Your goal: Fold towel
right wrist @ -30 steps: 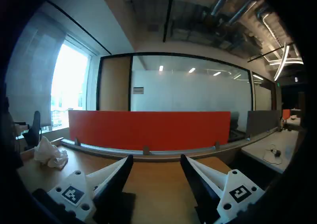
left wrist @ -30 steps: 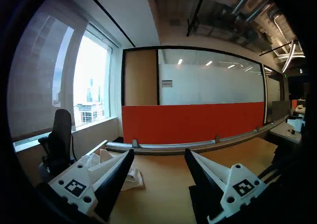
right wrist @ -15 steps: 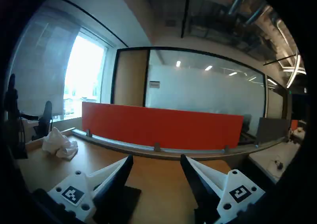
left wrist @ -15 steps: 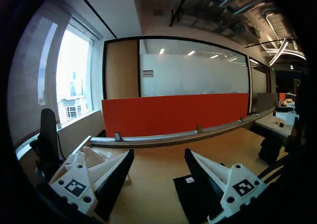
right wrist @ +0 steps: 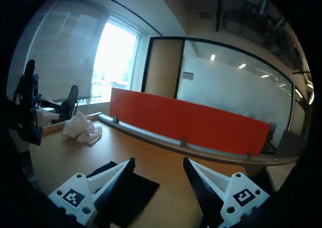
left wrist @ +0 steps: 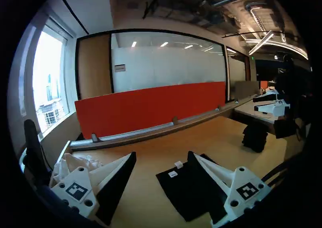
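Left gripper (left wrist: pixel 161 153): fingers spread and empty. The black towel (left wrist: pixel 181 187) lies flat on the counter (left wrist: pixel 209 139) just ahead and below, off toward its right finger, and a crumpled white cloth (left wrist: pixel 78 161) sits behind its left finger. Right gripper (right wrist: pixel 158 159): fingers apart and empty, with the towel low under its left finger, so the towel sits between the two grippers and each would reach inward. The left gripper looks nearer, but the towel's near edges are hidden, so its long axis is unclear.

We are holding the left gripper (left wrist: pixel 161 155) with its jaws spread wide, gripping nothing; we are holding the right gripper (right wrist: pixel 158 160) likewise parted and empty.
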